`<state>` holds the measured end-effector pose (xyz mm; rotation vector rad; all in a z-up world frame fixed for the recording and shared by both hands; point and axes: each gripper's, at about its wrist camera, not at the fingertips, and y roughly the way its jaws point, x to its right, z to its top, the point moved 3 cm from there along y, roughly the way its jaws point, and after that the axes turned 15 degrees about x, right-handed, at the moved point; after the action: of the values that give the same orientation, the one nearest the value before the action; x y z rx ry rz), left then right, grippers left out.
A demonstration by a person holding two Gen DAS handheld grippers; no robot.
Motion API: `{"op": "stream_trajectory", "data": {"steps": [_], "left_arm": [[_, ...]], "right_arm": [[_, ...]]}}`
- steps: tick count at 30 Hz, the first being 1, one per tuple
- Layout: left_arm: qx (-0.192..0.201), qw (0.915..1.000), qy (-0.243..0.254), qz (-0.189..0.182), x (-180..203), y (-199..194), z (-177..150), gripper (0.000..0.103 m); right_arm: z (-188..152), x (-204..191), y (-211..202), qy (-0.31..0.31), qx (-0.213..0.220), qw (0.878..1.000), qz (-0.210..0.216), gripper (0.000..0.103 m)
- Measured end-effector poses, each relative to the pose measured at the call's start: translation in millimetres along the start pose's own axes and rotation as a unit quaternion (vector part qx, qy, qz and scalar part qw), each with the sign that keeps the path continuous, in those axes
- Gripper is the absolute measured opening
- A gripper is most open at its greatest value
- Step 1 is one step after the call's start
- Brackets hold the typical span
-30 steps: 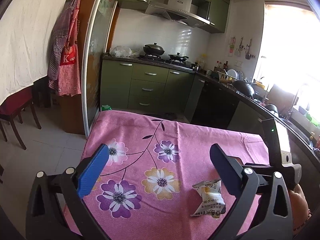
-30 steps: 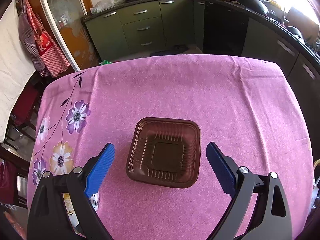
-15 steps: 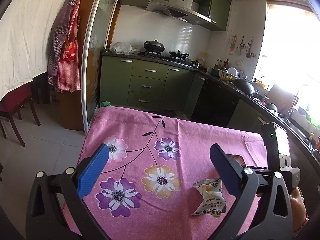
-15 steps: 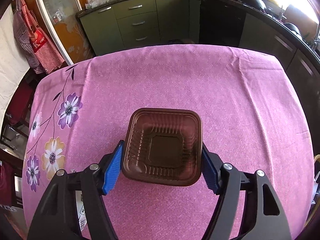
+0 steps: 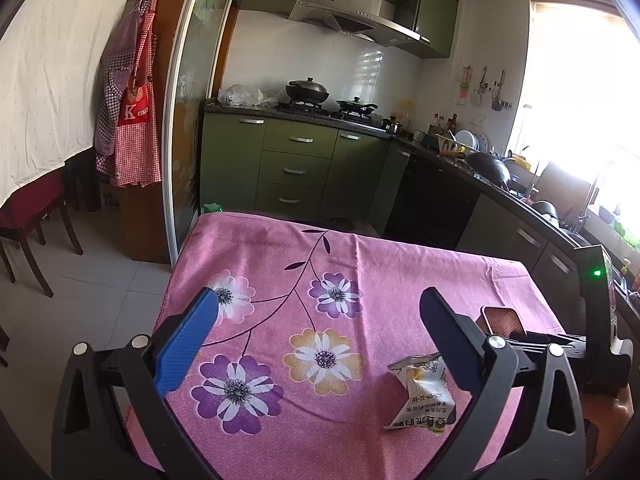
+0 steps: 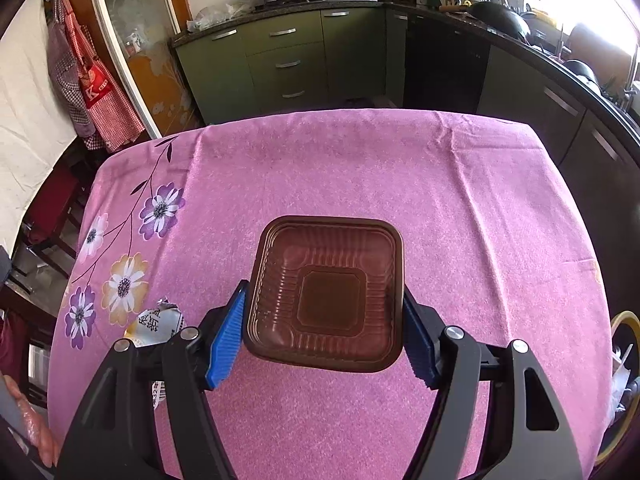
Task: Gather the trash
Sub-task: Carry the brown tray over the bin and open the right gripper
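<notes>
Right tongs [image 6: 322, 338] clamped on brown plastic tray [image 6: 326, 292], raised slightly above pink floral tabletop [image 6: 360, 168]. Left tongs [image 5: 316, 340] spread wide, holding nothing, hovering beside crumpled snack wrapper [image 5: 420, 392] lying on cloth.

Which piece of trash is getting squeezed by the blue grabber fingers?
The brown plastic tray. The right gripper has its blue pads pressed on both of its sides. The crinkled white snack wrapper just lies loose on the pink tablecloth, untouched.
</notes>
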<state>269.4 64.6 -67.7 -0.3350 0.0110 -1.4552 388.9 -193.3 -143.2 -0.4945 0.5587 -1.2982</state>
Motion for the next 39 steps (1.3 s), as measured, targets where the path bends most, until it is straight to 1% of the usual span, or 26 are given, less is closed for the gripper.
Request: {"op": "stream_trajectory", "data": {"steps": [10, 14, 17, 20, 22, 24, 27, 29, 32, 34, 35, 36, 37, 39], "left_arm": [[0.000, 0.9999, 0.012, 0.003, 4.4, 1.6, -5.0, 0.096], [0.001, 0.9999, 0.015, 0.001, 6.0, 0.4, -5.2, 0.096], [0.002, 0.9998, 0.017, 0.000, 7.6, -0.6, -5.9, 0.096], [0.001, 0.9998, 0.019, -0.003, 8.3, -1.1, -6.6, 0.096], [0.002, 0.9998, 0.019, -0.004, 9.6, -2.2, -6.5, 0.096], [0.003, 0.9997, 0.023, -0.005, 10.7, -2.1, -6.0, 0.096], [0.001, 0.9996, 0.026, -0.007, 12.7, -1.5, -6.9, 0.096], [-0.001, 0.9996, 0.028, -0.009, 14.0, -1.1, -7.6, 0.096], [-0.002, 0.9995, 0.030, -0.014, 16.2, -1.4, -8.4, 0.096], [-0.003, 0.9993, 0.032, -0.020, 18.6, -1.0, -8.8, 0.096], [-0.004, 0.9992, 0.032, -0.024, 19.7, -1.1, -8.8, 0.096], [-0.004, 0.9991, 0.031, -0.029, 20.7, -1.3, -8.9, 0.096], [-0.004, 0.9990, 0.031, -0.032, 21.7, -1.3, -9.1, 0.096], [-0.004, 0.9987, 0.035, -0.037, 24.2, -1.7, -10.5, 0.096]], "right_arm": [[-6.5, 18.9, -37.9, 0.016, 0.010, 1.000, 0.025, 0.069], [-7.5, 34.2, -61.2, 0.023, 0.022, 0.999, 0.029, 0.069], [-9.2, 56.4, -85.9, 0.032, 0.035, 0.999, 0.023, 0.069], [-13.8, 94.3, -114.3, 0.048, 0.049, 0.998, -0.003, 0.069], [-20.5, 129.6, -133.8, 0.062, 0.054, 0.996, -0.034, 0.069], [-29.2, 171.3, -151.7, 0.081, 0.058, 0.992, -0.074, 0.069], [-46.4, 240.7, -173.8, 0.114, 0.051, 0.982, -0.141, 0.069], [-58.2, 280.0, -181.5, 0.124, 0.038, 0.975, -0.182, 0.069], [-75.8, 327.3, -182.7, 0.138, 0.017, 0.965, -0.221, 0.070], [-87.6, 353.0, -173.9, 0.147, 0.001, 0.961, -0.233, 0.075], [-93.6, 365.6, -169.7, 0.155, -0.005, 0.957, -0.245, 0.082], [-99.0, 376.2, -168.3, 0.163, -0.006, 0.953, -0.257, 0.082], [-103.3, 383.3, -169.2, 0.175, -0.005, 0.951, -0.256, 0.082], [-108.1, 387.4, -176.4, 0.201, 0.010, 0.950, -0.238, 0.082]]}}
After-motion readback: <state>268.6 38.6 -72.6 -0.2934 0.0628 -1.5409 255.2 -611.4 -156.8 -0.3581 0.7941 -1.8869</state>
